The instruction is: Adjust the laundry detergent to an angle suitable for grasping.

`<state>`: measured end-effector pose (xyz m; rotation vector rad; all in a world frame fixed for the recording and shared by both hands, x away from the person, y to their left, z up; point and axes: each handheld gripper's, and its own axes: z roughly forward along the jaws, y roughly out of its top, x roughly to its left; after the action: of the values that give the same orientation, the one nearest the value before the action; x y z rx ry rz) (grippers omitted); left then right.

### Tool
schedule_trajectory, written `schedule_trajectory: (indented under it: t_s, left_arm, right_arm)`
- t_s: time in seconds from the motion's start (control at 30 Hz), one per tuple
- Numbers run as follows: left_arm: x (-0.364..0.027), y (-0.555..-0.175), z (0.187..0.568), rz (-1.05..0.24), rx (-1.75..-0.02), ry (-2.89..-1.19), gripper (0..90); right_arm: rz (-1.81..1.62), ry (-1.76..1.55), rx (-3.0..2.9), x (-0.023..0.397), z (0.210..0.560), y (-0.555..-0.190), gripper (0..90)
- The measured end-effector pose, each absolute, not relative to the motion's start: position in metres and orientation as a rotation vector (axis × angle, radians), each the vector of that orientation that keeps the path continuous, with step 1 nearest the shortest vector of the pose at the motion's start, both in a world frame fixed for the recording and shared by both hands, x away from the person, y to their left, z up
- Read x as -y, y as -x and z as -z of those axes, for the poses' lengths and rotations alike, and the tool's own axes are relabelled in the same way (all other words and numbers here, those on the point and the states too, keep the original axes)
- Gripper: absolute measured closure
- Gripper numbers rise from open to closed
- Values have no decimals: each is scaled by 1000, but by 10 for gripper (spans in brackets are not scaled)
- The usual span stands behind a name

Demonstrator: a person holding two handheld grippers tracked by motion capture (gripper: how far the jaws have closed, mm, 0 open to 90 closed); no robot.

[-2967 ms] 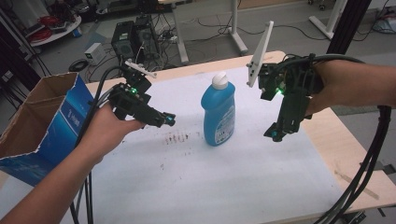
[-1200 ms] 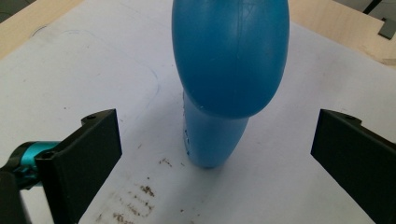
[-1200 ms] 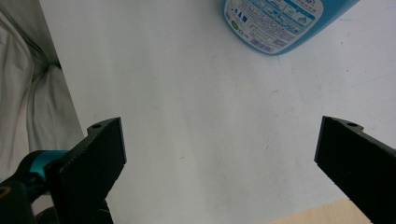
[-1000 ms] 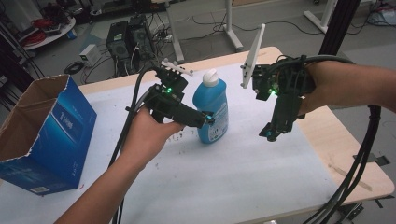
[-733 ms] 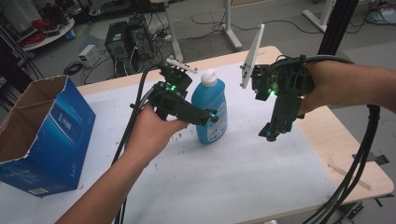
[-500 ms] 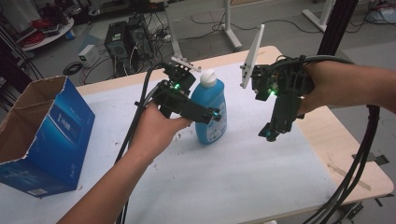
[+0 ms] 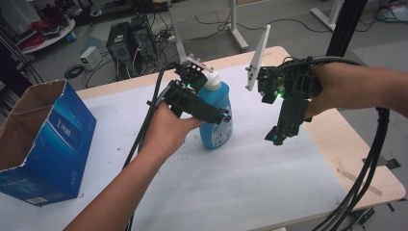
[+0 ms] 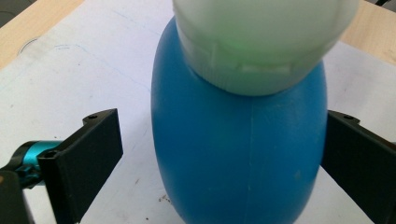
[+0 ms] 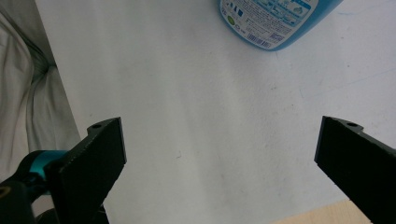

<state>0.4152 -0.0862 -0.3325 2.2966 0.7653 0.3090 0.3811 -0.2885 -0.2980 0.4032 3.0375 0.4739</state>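
1. High view, far left: the open blue cardboard box (image 7: 43, 139) sits at the left edge of the desk (image 7: 269, 183), well apart from the work. It looks light and open-topped, so an elbow swinging back that way could knock it off the edge.

2. Next along, the left hand-held gripper (image 7: 219, 115) is up against the blue bottle (image 7: 216, 118), which stands upright near the middle of the desk. In the left gripper view its jaws stand apart, one on each side of the bottle's body (image 8: 238, 158). The right jaw looks close to or touching the plastic, and the left one shows a clear gap.

3. The bottle is rounded and smooth. If the jaws close off-centre or too high, near the white cap (image 8: 261, 42), I'd expect it to squirt out sideways or tip over before it is gripped.

4. If the gripper pushes forward before it closes, the bottle could slide across the white sheet or topple toward the far edge.

5. To the right, the right hand-held gripper (image 7: 278, 137) hangs above the desk with its jaws wide apart and nothing in them, near the bottle but not touching. A tipping bottle could strike it, and its trailing cables (image 7: 370, 168) could snag on the desk edge.
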Motion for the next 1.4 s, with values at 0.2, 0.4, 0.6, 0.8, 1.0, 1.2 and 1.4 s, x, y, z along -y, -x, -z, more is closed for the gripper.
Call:
schedule_trajectory:
  t_s: [0.2,0.4,0.6,0.8,1.0,1.2,1.4]
  left_arm:
    - [87,-417,332,-325,-751,-2295,88]
    - [89,-418,334,-335,-739,-2311,118]
    - [92,-419,332,-344,-726,-2321,145]
    - [94,-420,334,-337,-726,-2329,172]
    - [93,-421,334,-333,-715,-2326,228]
    - [93,-421,334,-333,-704,-2331,259]
    - [93,-421,335,-331,-695,-2337,316]
  right_arm:
    - [-480,-400,-3036,290,299,-382,13]
    - [-481,-407,-3040,290,300,-382,13]
    - [-482,-402,-3043,289,301,-383,13]
    - [-489,-399,-3041,290,302,-384,14]
    - [-487,-408,-3044,290,303,-383,13]
    - [-487,-409,-3045,290,302,-384,13]
    - [-489,-400,-3045,290,303,-384,13]
